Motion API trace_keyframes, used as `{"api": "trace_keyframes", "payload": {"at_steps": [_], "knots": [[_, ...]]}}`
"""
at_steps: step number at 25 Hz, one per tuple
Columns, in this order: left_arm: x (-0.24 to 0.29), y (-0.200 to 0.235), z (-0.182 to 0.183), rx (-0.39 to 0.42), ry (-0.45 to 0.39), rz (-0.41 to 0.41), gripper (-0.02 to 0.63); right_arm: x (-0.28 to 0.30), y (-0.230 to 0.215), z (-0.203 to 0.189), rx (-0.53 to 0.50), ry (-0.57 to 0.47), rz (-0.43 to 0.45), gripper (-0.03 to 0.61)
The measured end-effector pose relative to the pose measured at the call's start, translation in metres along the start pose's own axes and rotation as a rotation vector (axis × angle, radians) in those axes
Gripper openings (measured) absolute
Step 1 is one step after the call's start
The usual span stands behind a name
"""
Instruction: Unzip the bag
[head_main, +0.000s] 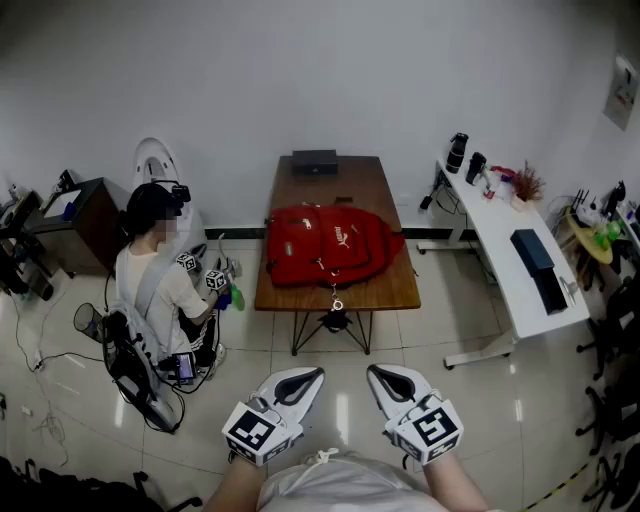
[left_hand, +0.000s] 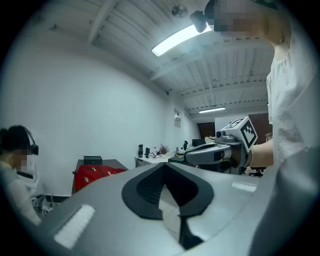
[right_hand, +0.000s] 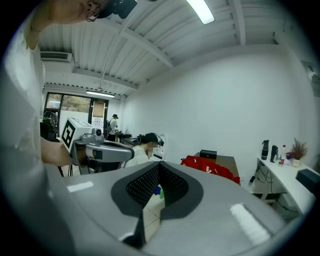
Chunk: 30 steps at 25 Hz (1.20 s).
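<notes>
Red bag (head_main: 330, 245) lies flat on the brown worktop (head_main: 380, 292), mid-room, well apart from both tongs.

The bag covers the near half of the worktop, and a black box (head_main: 314, 160) sits at the far end. Left tongs (head_main: 312, 374) and right tongs (head_main: 376, 372) are held low, close to the wearer's body and side by side over the tiled floor. Both have their jaws closed together with nothing between them. A seated person (head_main: 160, 290) is left of the worktop and a white desk (head_main: 510, 260) with bottles is to the right.
</notes>
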<state>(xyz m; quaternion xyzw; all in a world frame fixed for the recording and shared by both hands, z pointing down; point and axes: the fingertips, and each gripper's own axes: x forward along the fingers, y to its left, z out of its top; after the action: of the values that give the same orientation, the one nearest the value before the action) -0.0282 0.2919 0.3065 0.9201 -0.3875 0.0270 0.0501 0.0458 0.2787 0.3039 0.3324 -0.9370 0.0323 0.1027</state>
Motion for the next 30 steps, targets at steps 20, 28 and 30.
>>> {"api": "trace_keyframes", "payload": {"at_steps": [20,28,30], "knots": [[0.076,0.112,-0.039,-0.002,0.087,-0.044,0.006,0.103,-0.104,-0.019,0.104,0.012,-0.126,0.003],[0.176,0.211,-0.015,-0.032,0.036,0.03,0.006,0.194,-0.201,-0.005,0.034,0.056,-0.029,0.003],[0.189,0.23,-0.01,-0.051,0.034,0.048,0.006,0.213,-0.216,0.0,0.039,0.062,-0.018,0.003]]}}
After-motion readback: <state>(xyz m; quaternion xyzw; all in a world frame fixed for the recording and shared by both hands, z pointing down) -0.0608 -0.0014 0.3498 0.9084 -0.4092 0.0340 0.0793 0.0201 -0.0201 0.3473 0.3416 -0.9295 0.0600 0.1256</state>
